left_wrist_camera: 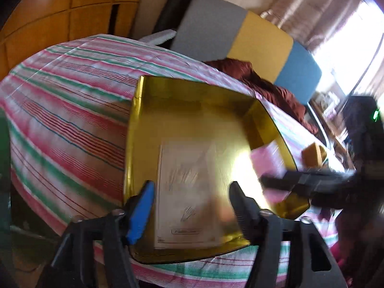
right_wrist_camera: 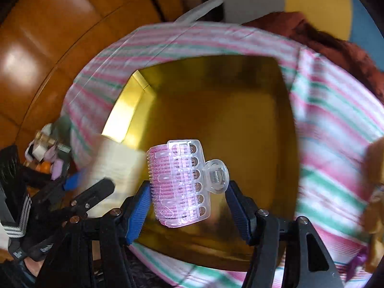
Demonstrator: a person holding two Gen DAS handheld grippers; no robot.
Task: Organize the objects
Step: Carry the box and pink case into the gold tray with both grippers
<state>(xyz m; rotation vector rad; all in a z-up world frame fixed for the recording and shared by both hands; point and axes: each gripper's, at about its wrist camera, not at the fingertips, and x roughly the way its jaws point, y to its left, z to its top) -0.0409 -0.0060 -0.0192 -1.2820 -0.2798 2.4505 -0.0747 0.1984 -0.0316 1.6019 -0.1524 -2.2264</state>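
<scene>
A shiny gold tray (left_wrist_camera: 192, 88) lies on a striped pink, green and white cloth (left_wrist_camera: 67, 110). A white paper packet (left_wrist_camera: 187, 192) lies flat in the tray. My left gripper (left_wrist_camera: 192, 206) is open just above the packet, its fingers on either side. My right gripper (right_wrist_camera: 188, 201) is shut on a pink hair roller clip (right_wrist_camera: 182, 182) and holds it above the gold tray (right_wrist_camera: 216, 110). In the left wrist view the roller (left_wrist_camera: 268, 163) and the right gripper's fingers (left_wrist_camera: 300, 180) show over the tray's right rim. The left gripper's fingers (right_wrist_camera: 96, 192) show at the left of the right wrist view.
A yellow-brown block (left_wrist_camera: 312, 153) sits on the cloth right of the tray. A dark red cloth (left_wrist_camera: 276, 88) lies behind it, in front of grey, yellow and blue cushions (left_wrist_camera: 259, 38). Wooden cabinets (left_wrist_camera: 72, 7) stand at the back left. Small bottles (right_wrist_camera: 45, 153) sit at the far left.
</scene>
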